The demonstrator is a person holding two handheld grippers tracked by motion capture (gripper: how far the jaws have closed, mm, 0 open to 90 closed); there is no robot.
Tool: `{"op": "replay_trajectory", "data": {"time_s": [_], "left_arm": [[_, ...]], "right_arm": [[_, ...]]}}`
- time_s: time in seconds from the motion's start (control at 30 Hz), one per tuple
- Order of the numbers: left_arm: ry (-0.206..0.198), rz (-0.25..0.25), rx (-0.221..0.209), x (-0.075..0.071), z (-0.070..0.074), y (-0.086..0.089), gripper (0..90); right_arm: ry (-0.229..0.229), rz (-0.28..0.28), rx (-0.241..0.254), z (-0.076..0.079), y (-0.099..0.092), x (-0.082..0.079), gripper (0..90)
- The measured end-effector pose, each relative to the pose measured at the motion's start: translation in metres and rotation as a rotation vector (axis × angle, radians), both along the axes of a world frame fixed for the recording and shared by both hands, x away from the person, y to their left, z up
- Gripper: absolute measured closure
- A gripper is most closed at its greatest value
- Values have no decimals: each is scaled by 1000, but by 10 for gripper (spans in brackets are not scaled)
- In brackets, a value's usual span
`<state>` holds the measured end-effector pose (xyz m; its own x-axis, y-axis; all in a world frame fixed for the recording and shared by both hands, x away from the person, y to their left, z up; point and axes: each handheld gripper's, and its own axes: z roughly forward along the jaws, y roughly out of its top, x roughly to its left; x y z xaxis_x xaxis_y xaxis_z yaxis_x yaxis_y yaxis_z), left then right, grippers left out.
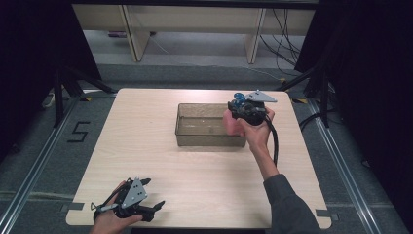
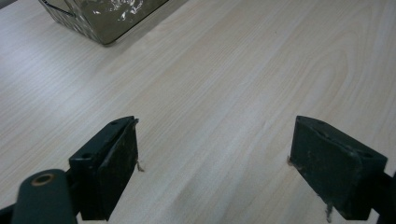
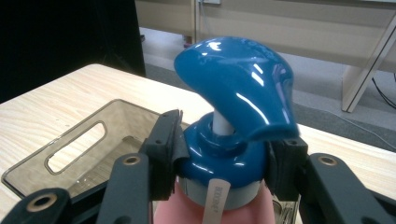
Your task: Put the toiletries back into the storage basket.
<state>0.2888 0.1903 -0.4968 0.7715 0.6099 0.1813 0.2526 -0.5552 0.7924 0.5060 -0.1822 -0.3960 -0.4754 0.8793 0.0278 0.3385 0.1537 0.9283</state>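
A pink pump bottle (image 3: 215, 207) with a glossy blue pump head (image 3: 238, 79) is held in my right gripper (image 3: 223, 154), whose jaws are shut on the blue collar below the spout. In the high view that gripper (image 1: 238, 108) hangs over the right end of a clear smoky plastic bin (image 1: 204, 126), with the blue pump head (image 1: 238, 96) peeking out and the pink bottle body (image 1: 230, 124) under the hand. My left gripper (image 1: 153, 201) rests low at the table's front left, open, its fingers (image 2: 109, 163) wide apart over bare wood.
The bin (image 3: 70, 149) has a slotted handle in its end wall and stands at the middle back of the wooden table (image 1: 146, 146). A black cable (image 1: 275, 141) trails from the right gripper along the forearm. Desk legs and cables stand beyond the far edge.
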Motion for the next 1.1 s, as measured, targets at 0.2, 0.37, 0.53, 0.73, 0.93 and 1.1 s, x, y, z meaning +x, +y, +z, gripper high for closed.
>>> {"op": "replay_trajectory", "data": {"time_s": [0.2, 0.37, 0.53, 0.73, 0.93, 1.1], "left_arm": [[4, -1, -3, 0, 0, 0, 149], [9, -2, -4, 0, 0, 0, 149], [10, -6, -6, 0, 0, 0, 148], [12, -9, -4, 0, 0, 0, 148], [4, -1, -4, 0, 0, 0, 149], [-1, 1, -4, 0, 0, 0, 148]], "right_arm": [[-6, 5, 2, -4, -1, 0, 536], [2, 1, 3, -10, -2, 0, 535], [17, -14, 5, -15, -3, -1, 536], [0, -2, -4, -19, -5, 1, 536], [30, -8, -4, -23, -4, 0, 536], [28, -6, 10, -30, -4, 1, 536]]}}
